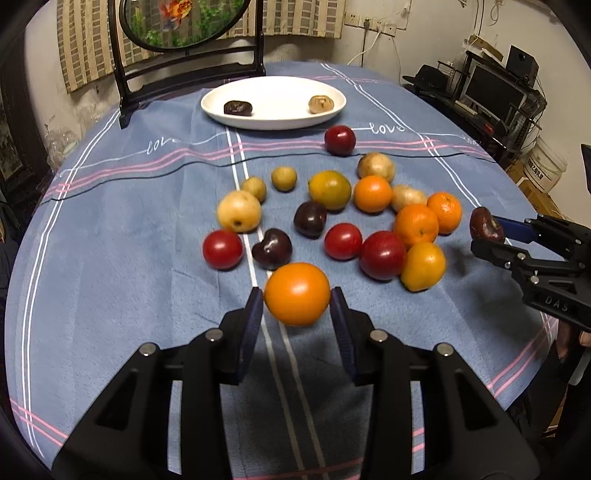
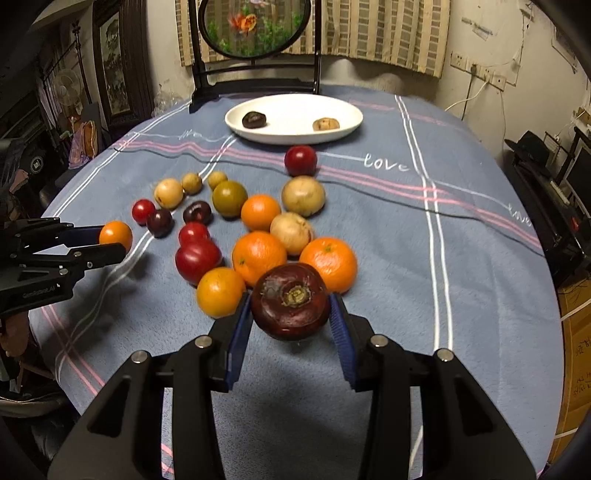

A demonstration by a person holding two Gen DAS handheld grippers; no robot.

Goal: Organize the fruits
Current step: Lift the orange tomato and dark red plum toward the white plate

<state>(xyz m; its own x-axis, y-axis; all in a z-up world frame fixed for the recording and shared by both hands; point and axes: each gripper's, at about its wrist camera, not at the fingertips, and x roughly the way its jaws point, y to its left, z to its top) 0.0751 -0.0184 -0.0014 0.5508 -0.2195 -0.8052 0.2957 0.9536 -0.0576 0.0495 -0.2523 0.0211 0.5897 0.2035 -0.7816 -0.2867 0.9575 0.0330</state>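
My left gripper [image 1: 296, 299] is shut on a smooth orange fruit [image 1: 297, 293], held just above the blue cloth; the same gripper [image 2: 110, 242] and fruit [image 2: 115, 235] show at the left of the right wrist view. My right gripper [image 2: 291, 306] is shut on a dark red round fruit [image 2: 291, 301] with a tan stem scar; that gripper [image 1: 491, 234] and fruit [image 1: 485, 224] appear at the right of the left wrist view. Several oranges, red, dark and tan fruits lie clustered mid-table [image 1: 332, 210]. A white plate [image 1: 273, 118] at the back holds a dark piece [image 1: 238, 108] and a tan piece [image 1: 320, 104].
A blue striped cloth [image 2: 461, 295] covers the round table. A black wooden stand with an oval fish picture [image 1: 184, 22] rises behind the plate. A person's hand [image 2: 14, 332] holds the left gripper. Shelves with electronics [image 1: 495, 88] stand off to the right.
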